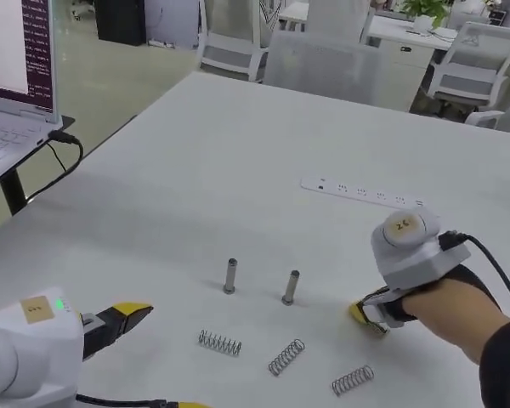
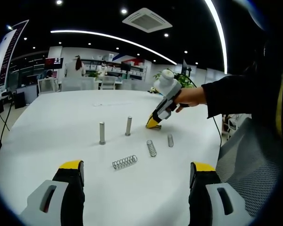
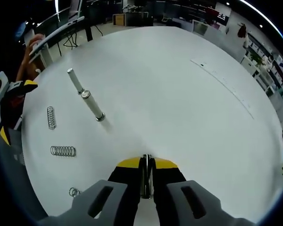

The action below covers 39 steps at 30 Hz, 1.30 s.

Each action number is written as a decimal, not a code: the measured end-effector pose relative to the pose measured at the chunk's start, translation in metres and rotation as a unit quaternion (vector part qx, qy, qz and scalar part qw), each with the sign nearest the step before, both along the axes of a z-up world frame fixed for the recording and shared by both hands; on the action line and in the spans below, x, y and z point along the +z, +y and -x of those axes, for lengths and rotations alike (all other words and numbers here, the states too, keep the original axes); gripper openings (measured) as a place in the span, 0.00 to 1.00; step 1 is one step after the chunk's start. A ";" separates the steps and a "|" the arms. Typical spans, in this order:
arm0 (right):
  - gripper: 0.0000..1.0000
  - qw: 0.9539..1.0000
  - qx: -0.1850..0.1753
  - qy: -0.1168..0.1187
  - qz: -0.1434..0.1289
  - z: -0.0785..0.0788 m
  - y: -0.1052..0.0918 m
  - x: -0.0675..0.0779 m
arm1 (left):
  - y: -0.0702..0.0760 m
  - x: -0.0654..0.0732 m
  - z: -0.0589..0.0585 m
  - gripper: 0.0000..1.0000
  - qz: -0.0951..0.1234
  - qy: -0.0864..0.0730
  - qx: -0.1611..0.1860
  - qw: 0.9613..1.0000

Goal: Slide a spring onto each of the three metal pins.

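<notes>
Two metal pins stand upright on the white table (image 1: 238, 170), one (image 1: 230, 276) left of the other (image 1: 291, 287). Three springs lie in front of them: left (image 1: 219, 342), middle (image 1: 286, 357), right (image 1: 353, 380). My right gripper (image 1: 367, 314) rests low on the table right of the pins, shut on a third metal pin (image 3: 146, 181) that shows between its jaws (image 3: 146, 162). My left gripper (image 1: 157, 359) is at the lower left, open and holding nothing (image 2: 137, 167). Its view shows both pins (image 2: 102, 133) (image 2: 129, 126) and the springs (image 2: 124, 162) ahead.
A white power strip (image 1: 361, 194) lies on the table beyond the pins. A laptop (image 1: 13, 76) with a cable sits on a stand off the table's left edge. Chairs and desks stand at the far side.
</notes>
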State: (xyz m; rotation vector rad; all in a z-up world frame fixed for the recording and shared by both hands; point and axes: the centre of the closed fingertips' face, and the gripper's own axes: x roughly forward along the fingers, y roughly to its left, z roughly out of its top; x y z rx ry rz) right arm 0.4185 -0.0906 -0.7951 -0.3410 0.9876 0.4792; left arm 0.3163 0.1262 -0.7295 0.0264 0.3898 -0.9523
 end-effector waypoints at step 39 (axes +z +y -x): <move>0.06 0.996 -0.010 -0.075 -0.049 -0.002 0.006 0.042 | -0.003 0.008 0.000 0.90 -0.002 -0.013 -0.006 1.000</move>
